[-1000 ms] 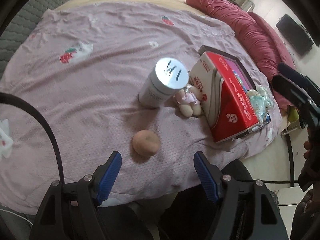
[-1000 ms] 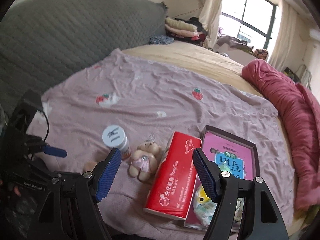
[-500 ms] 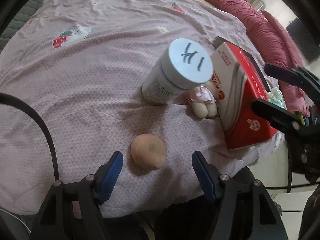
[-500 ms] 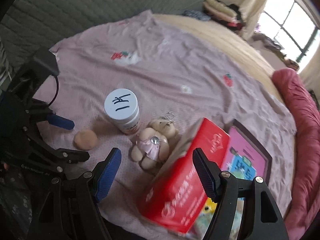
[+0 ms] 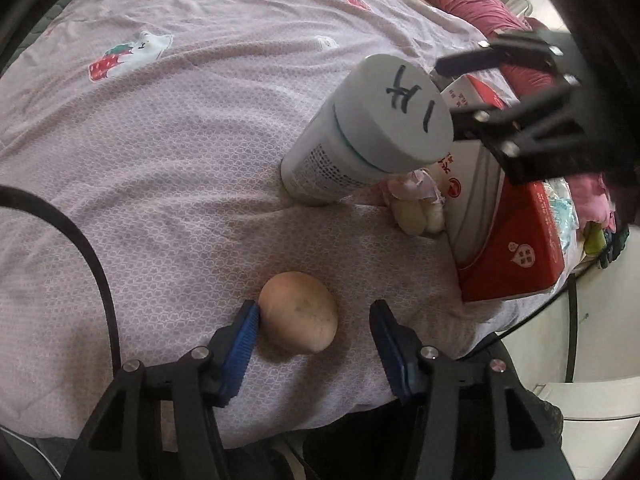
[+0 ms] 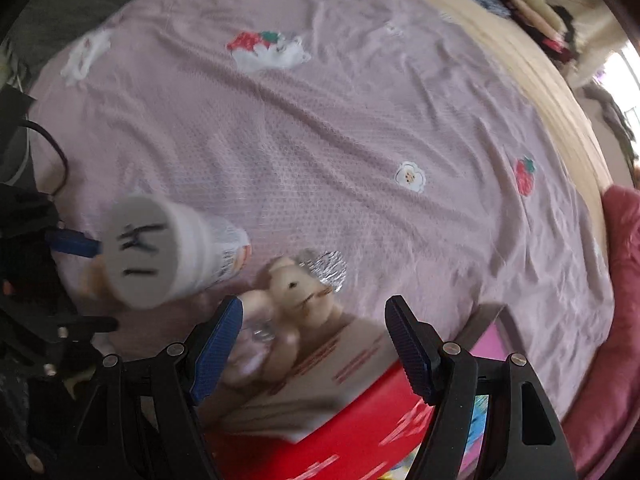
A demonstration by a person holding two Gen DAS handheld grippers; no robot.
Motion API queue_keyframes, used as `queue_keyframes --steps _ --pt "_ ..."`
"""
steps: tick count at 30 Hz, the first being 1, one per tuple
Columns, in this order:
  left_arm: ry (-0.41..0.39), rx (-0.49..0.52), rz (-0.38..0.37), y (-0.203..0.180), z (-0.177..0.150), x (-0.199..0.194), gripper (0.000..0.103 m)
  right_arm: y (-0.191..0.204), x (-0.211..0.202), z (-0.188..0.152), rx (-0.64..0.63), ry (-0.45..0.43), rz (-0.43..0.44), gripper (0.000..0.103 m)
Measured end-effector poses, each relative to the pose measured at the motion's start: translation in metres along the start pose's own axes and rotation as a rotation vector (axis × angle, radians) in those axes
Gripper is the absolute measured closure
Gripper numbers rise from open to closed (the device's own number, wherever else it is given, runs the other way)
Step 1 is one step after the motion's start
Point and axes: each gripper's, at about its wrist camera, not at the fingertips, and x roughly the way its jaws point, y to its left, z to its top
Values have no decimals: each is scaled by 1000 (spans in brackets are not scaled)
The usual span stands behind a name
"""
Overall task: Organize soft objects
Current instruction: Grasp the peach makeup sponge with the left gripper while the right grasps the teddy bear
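A peach-coloured soft ball (image 5: 298,312) lies on the pink bedsheet (image 5: 160,160). My left gripper (image 5: 316,344) is open around it, its left blue pad touching the ball. A small beige teddy bear (image 6: 296,296) lies between a white canister (image 6: 160,252) and a red carton (image 6: 332,412); its legs show in the left wrist view (image 5: 416,208). My right gripper (image 6: 316,336) is open just above the bear. It also shows in the left wrist view (image 5: 512,92), above the carton (image 5: 508,232).
The white canister (image 5: 360,140) with a handwritten lid stands upright by the bear. A dark box with a pink book (image 6: 488,340) lies behind the carton. A red duvet (image 6: 624,280) lies at the right. The bed's edge is just below both grippers.
My left gripper has come down around the ball. My right gripper has come down and forward over the bear and carton. Both stay open.
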Motion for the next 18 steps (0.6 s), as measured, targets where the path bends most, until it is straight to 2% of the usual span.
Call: queue_keyframes --steps 6,12,14,18 --pt "17 -8 -6 1 2 6 47 -4 35 20 -111 159 64 28" --pt "28 -10 -10 6 4 11 47 -14 62 29 -101 232 130 31" --pt "30 -13 -12 8 5 12 47 -18 67 31 -78 231 161 36" --pt "29 -19 -21 12 7 15 47 -23 73 31 -15 204 250 57"
